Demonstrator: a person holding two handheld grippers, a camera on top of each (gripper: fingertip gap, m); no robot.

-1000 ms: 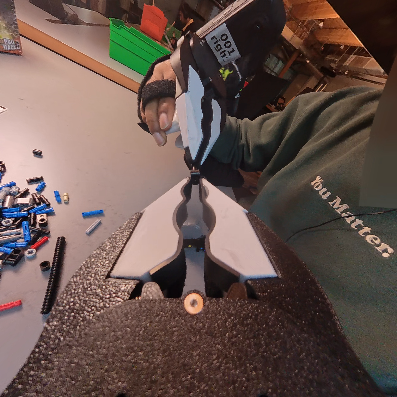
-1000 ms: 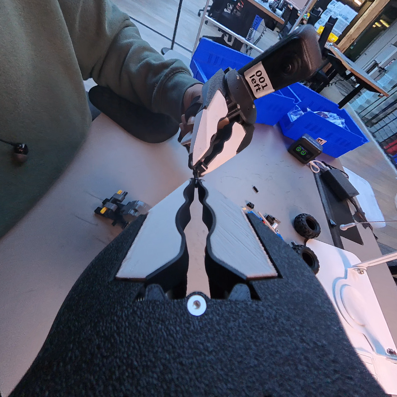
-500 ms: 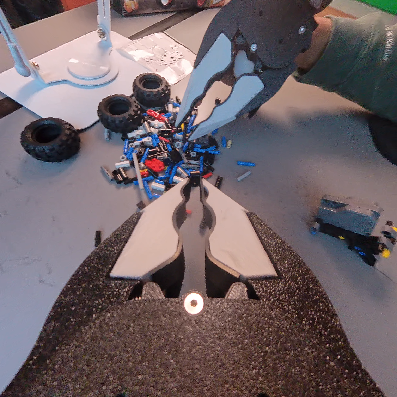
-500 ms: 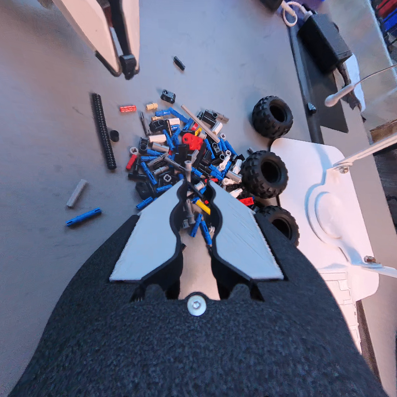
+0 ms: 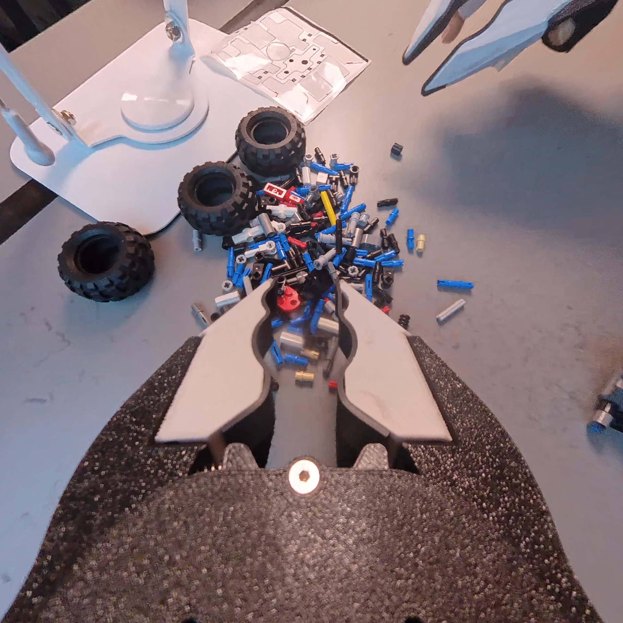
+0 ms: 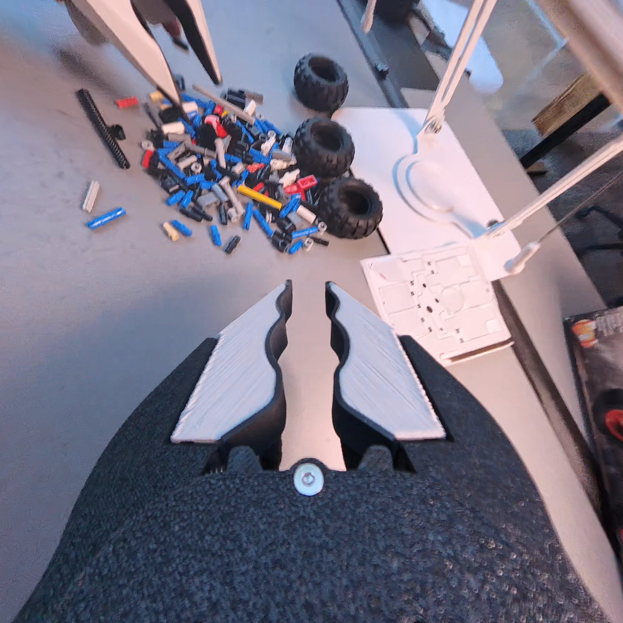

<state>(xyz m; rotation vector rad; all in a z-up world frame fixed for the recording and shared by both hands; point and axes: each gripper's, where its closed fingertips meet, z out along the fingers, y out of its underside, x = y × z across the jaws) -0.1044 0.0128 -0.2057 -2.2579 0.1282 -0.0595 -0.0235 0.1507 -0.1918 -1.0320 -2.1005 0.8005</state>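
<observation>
Left gripper (image 5: 305,286): fingers spread, tips lowered over the near edge of a pile of small building-toy pins and connectors (image 5: 320,242) on the grey table (image 5: 505,236), a red round piece (image 5: 288,300) between them. Right gripper (image 6: 307,286): fingers parted, empty, above bare table, well apart from the pile. Adjacent items: three black toy tyres (image 5: 215,199), white lamp base (image 5: 111,161), sticker sheet (image 5: 293,60).

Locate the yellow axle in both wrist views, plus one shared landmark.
Left wrist view: yellow axle upper centre, in the far half of the parts pile.
Right wrist view: yellow axle left of centre, at the pile's near-right edge.
Shared landmark: the middle tyre beside the pile.
</observation>
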